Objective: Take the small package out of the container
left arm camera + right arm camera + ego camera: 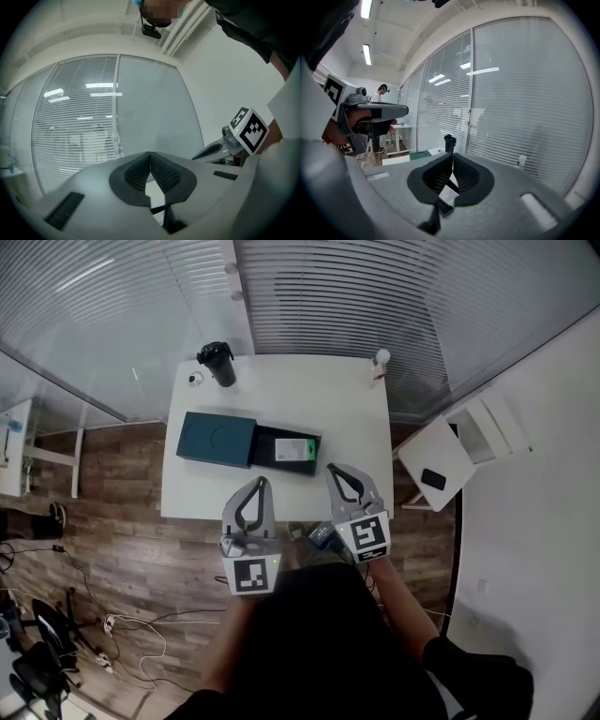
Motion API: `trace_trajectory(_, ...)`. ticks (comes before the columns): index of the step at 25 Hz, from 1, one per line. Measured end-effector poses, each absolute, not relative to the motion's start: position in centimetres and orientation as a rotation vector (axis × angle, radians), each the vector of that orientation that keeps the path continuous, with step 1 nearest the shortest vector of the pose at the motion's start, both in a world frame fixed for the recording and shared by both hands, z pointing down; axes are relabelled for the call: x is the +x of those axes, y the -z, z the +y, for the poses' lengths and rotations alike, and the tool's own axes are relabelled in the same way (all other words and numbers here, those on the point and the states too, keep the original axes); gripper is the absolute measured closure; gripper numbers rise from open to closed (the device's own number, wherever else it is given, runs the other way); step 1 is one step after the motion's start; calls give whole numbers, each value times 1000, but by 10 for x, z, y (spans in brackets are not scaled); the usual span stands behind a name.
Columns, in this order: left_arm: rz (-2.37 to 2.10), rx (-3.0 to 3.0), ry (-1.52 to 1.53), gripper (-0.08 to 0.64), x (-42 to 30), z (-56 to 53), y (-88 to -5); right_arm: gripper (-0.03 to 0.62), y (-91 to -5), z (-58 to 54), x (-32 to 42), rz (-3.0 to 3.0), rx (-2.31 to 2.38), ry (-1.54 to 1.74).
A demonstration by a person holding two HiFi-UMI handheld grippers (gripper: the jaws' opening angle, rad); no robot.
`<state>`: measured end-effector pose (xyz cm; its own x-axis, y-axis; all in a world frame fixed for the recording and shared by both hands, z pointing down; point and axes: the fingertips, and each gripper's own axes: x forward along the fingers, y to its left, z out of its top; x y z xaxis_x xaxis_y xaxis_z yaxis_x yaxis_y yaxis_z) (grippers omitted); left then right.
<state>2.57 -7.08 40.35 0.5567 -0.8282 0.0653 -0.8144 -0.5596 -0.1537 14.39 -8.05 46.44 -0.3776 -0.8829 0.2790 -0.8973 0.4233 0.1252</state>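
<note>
A black open container lies on the white table, its dark teal lid beside it on the left. Inside rests the small white-and-green package. Both grippers hover over the table's near edge, short of the container. My left gripper has its pads pressed together with nothing between them. My right gripper is also shut and empty; under its pads the package peeks through in the right gripper view.
A black tumbler and a small round object stand at the table's far left, a white bottle at the far right. A white side table with a black phone stands to the right. Blinds-covered glass walls lie beyond.
</note>
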Motion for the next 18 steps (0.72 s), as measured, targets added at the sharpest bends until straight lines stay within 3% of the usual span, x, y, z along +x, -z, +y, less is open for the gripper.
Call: trace_trajectory(18,1489,-2740,148,561,24,-105,-435,591,-578,-137,149,-2256,1116,-233)
